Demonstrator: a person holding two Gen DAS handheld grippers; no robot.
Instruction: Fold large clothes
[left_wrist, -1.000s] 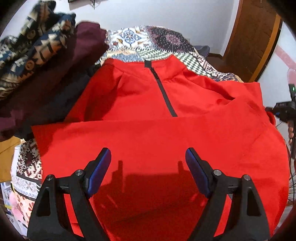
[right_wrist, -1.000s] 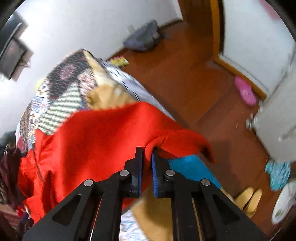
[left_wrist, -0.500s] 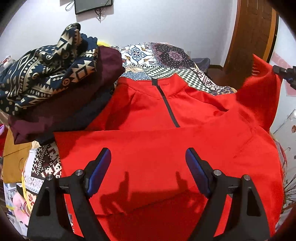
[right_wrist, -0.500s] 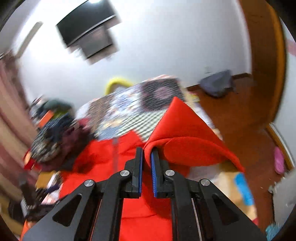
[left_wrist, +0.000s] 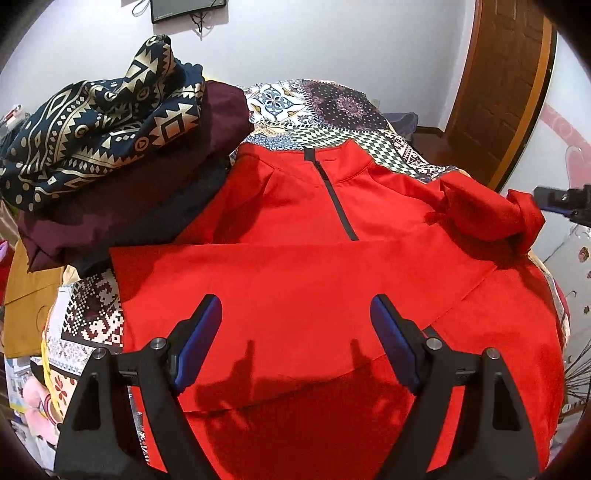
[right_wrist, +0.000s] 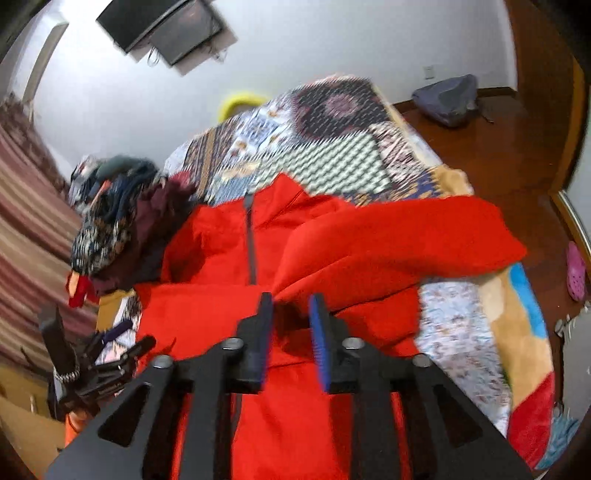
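The red pullover (left_wrist: 295, 266) lies spread on your bed (right_wrist: 332, 147), one sleeve (right_wrist: 406, 236) folded across its chest, the cloth just beyond your right gripper (right_wrist: 291, 306), whose fingers have just been opening and grip nothing. Your left gripper (left_wrist: 295, 314) hovers wide open above the hem. A clothes pile (left_wrist: 110, 129) sits beside the collar; a wall television (right_wrist: 162, 29) hangs behind.

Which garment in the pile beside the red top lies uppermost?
The navy garment with gold geometric print; the plain maroon one lies beneath it.
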